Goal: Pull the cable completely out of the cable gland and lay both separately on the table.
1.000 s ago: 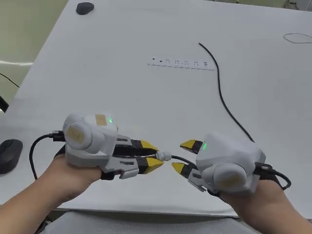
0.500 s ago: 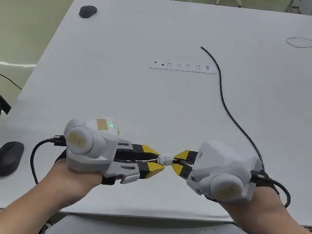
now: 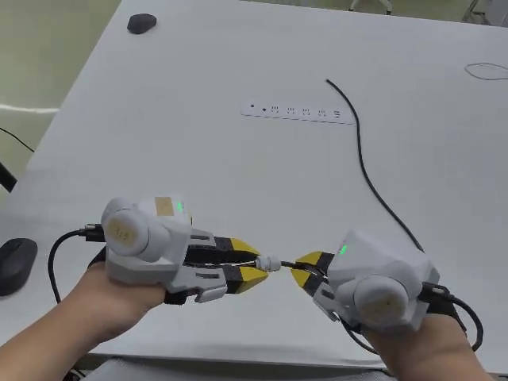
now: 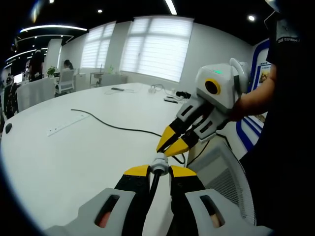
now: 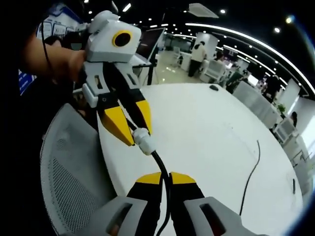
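Looking at a small white gland [image 3: 268,261] held up off the table [image 3: 198,159], near its front edge, right between the two grippers. Pinched at its back end by the left gripper [image 3: 255,263], with jaws closed tight on it and the nose poking out past the yellow tips. Threaded with a thin black cable [image 3: 287,263], clamped just beside the gland by the right gripper [image 3: 302,271], with jaws together on it too.

Looks light, hard and a bit slick, so probably best held by the body. Expect a soft, bendy cable with some drag from the seal. Better to grab close to the gland and pull straight, otherwise likely just kinks or slips.

Can't tell whether the long black lead [image 3: 361,159] running past the strip [image 3: 298,112] belongs to the same cable. Not pulled free yet, by the look of it.
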{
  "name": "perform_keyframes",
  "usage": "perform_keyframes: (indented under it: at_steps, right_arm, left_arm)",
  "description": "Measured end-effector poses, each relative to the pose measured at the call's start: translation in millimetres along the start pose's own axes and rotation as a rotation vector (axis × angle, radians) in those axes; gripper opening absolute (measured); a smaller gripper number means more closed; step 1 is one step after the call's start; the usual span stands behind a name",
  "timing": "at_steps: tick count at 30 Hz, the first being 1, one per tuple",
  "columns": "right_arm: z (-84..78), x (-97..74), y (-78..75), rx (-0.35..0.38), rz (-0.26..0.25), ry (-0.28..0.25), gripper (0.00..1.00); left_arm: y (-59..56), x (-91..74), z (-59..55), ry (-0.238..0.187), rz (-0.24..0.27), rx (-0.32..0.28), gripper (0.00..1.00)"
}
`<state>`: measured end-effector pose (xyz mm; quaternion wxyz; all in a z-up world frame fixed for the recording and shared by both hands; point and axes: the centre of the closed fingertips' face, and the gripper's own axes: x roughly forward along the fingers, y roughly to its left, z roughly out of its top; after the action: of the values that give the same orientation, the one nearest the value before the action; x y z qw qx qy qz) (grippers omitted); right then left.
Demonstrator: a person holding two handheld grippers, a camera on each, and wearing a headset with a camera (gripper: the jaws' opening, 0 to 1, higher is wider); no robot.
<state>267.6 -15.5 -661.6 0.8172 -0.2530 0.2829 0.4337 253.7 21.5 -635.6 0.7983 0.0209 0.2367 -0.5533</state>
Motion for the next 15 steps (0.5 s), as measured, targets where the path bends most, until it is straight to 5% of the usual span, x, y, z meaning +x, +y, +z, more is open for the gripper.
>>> perform_keyframes:
  at_steps: [5,15]
  right_arm:
    - [-9.0,-0.6,-10.5,0.056,-0.021,0.014,0.0]
    - [-35.4,-1.7,-33.5,0.304,-0.076,0.0,0.0]
  left_arm:
    - [1.4,0.4,1.5,-0.003,0.0,0.001,0.15]
    - [4.2,-1.6,3.1,-0.006,0.008,0.009,0.15]
